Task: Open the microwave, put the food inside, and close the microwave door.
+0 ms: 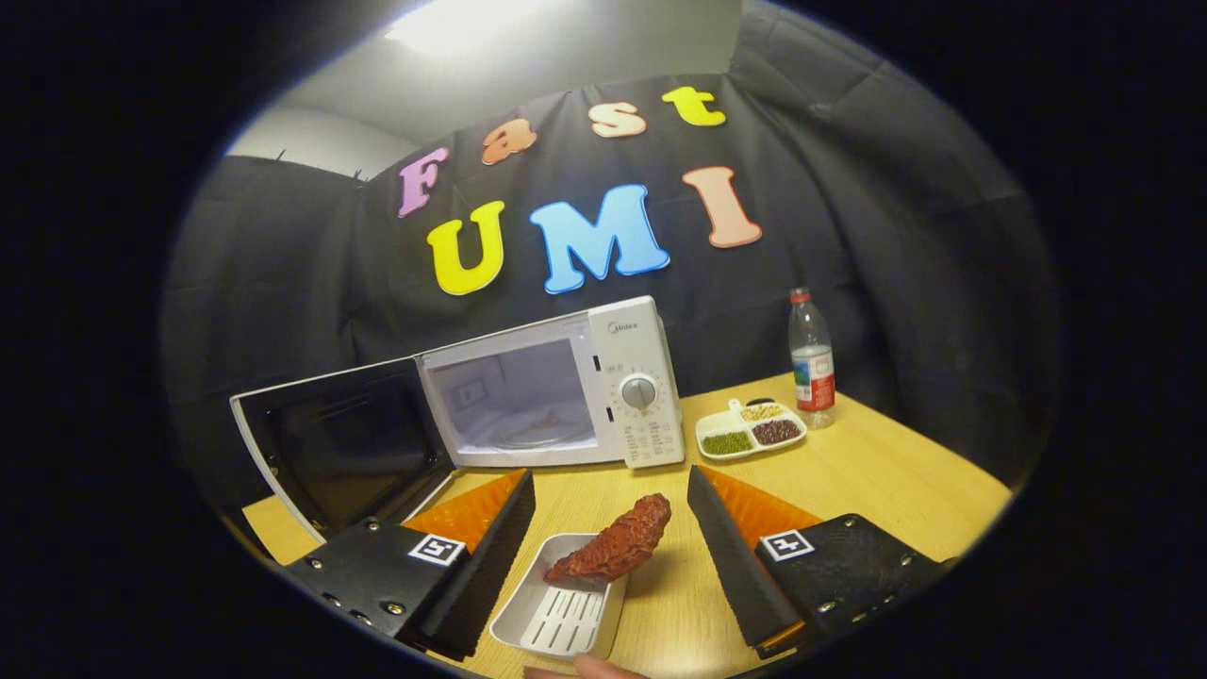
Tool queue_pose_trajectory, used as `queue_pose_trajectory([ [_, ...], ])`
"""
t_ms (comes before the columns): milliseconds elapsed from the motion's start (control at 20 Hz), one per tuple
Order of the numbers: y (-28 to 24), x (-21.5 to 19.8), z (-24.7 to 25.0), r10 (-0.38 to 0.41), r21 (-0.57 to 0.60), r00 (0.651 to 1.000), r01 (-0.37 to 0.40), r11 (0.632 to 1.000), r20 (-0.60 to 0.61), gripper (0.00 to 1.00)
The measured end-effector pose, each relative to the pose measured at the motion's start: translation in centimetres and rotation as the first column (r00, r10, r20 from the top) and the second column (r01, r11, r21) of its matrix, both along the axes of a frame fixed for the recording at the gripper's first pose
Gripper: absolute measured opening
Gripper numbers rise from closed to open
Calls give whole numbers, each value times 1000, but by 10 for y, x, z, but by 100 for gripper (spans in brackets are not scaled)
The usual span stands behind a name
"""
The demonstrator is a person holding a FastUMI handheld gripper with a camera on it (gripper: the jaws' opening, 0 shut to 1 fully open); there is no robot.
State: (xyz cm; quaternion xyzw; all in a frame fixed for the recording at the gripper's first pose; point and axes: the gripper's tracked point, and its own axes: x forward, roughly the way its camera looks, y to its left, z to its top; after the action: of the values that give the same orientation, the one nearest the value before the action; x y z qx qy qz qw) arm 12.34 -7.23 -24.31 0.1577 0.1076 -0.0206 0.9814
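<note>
1. Holding the gripper (611, 528) low over the wooden table (877, 481), you have its two fingers spread wide apart, pressing on nothing.
2. Between the fingers sits a white tray (566, 613), with a reddish-brown piece of food (613, 549) propped on its far rim, tilted up toward 1 o'clock.
3. Beyond the fingers at 12 o'clock stands the white microwave (552, 396), its door (330, 448) swung fully open toward 10 o'clock, showing the lit cavity and glass turntable.
4. At 1 o'clock from the food, near the microwave's dial side, lies a divided dish of beans (752, 430), with a plastic water bottle (811, 360) just beside it.
5. A fingertip (603, 669) shows at 6 o'clock, just beside the tray's near rim.
</note>
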Motion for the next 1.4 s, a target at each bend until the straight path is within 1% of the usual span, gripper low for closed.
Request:
queue_pose_trajectory([
  [150, -5, 19, -26, 24, 117, 998, -18, 993, -54, 97],
  [200, -5, 23, -33, 39, 161, 997, -26, 987, -74, 97],
  [250, -1, 27, -36, 63, 213, 996, -47, 976, -69, 97],
  [350, -7, 37, -42, 45, 266, 996, -22, 964, -78, 74],
  [400, -6, 40, -46, 52, 286, 995, -25, 958, -85, 74],
  [500, 4, 42, -53, 95, 360, 991, -55, 931, -95, 74],
  [550, 7, 44, -56, 103, 393, 990, -56, 918, -100, 74],
  [600, 2, 48, -60, 89, 415, 990, -37, 909, -106, 74],
  [650, -3, 51, -65, 73, 427, 991, -17, 904, -115, 48],
  [700, -2, 49, -64, 75, 440, 990, -16, 898, -117, 35],
  [750, 0, 49, -64, 79, 444, 990, -20, 896, -115, 31],
  [800, 4, 44, -61, 90, 468, 990, -28, 883, -110, 31],
  [850, 5, 42, -55, 98, 490, 990, -36, 871, -102, 22],
  [900, 6, 42, -52, 97, 498, 991, -37, 866, -96, 17],
  [1000, 8, 43, -47, 94, 507, 991, -34, 862, -94, 17],
  [1100, 11, 43, -37, 98, 541, 991, -37, 840, -85, 17],
  [1150, 12, 41, -29, 93, 542, 993, -37, 840, -77, 17],
  [1300, 17, 35, -25, 83, 432, 994, -42, 901, -77, 17],
  [1350, 16, 37, -24, 88, 423, 993, -46, 905, -81, 10],
  [1400, 16, 35, -25, 88, 419, 992, -43, 907, -90, 10],
])
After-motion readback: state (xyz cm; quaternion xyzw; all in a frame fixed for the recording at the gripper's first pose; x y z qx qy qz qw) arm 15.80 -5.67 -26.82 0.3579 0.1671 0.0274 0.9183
